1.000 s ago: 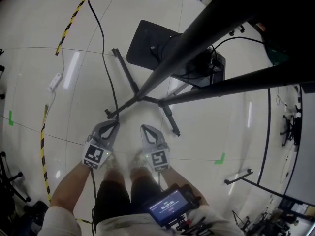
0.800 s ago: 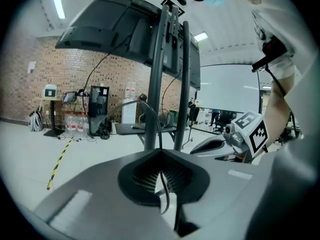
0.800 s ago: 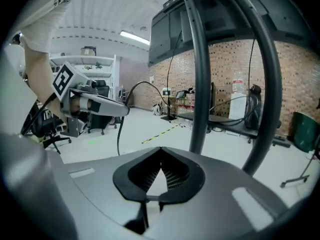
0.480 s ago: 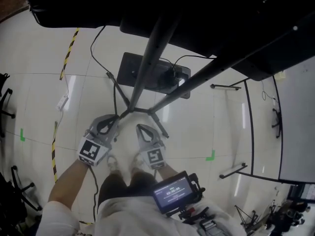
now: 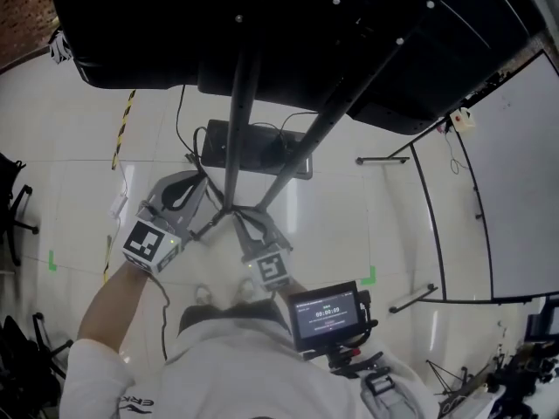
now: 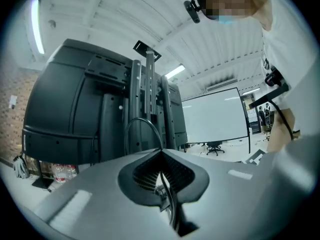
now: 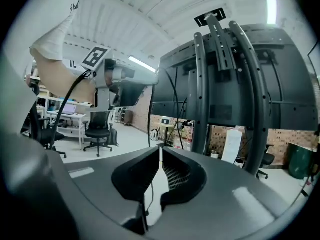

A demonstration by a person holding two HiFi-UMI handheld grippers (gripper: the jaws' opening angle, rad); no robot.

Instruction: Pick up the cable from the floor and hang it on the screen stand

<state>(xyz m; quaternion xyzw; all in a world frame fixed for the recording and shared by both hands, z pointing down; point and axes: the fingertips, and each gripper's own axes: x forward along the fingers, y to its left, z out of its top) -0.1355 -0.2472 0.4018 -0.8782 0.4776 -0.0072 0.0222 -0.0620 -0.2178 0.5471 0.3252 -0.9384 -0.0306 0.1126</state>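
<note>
White floor tiles [image 5: 393,199] lie well below the screen stand [image 5: 238,120]; your left gripper [image 6: 161,153] is clamped on the cable [image 6: 125,137], lifted level with the stand for hanging. Your right gripper [image 7: 160,151] has just been easing apart; a thin strand of cable runs through its narrow slit.

Black cable [image 6: 142,118], black screen stand [image 5: 238,103], yellow-black striped tape [image 5: 122,129], glossy white floor [image 5: 367,212]
</note>
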